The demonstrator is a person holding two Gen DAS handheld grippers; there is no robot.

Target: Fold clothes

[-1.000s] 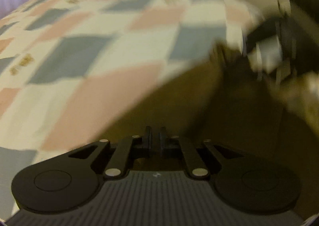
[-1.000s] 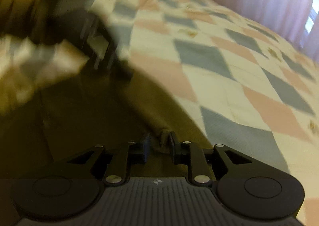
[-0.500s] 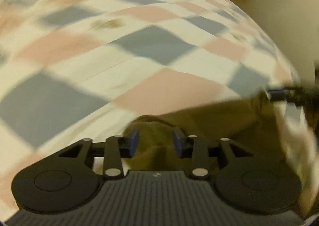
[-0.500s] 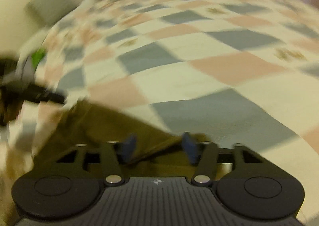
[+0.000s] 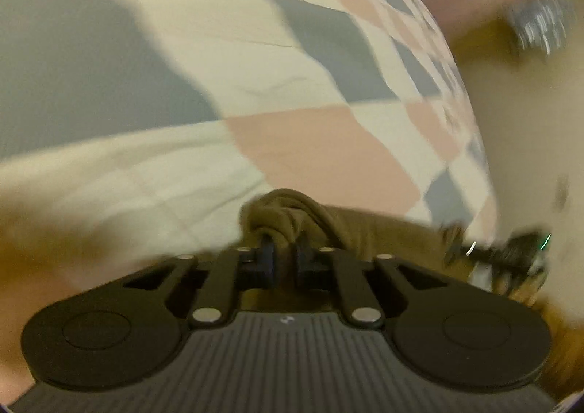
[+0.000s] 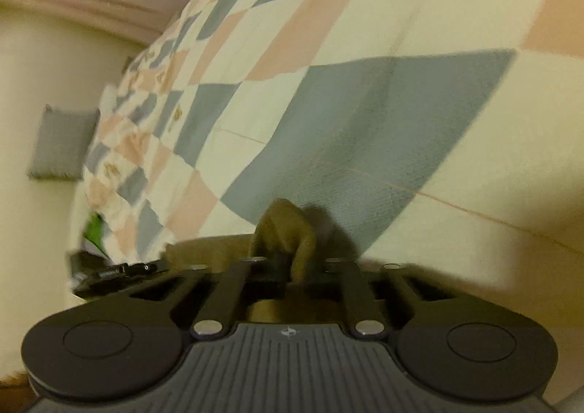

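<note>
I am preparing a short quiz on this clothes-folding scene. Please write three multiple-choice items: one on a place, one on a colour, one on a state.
1. Where does the garment lie?
A. on a checked quilt
B. in a basket
C. on a chair

2. Its colour?
A. white
B. olive brown
C. red

3. What is between the left gripper's fingers?
A. nothing
B. a hanger
C. bunched cloth

A: the checked quilt spreads behind it.
B: the fabric is olive brown in both views.
C: the jaws are closing on a fold, as are those of the right gripper.
</note>
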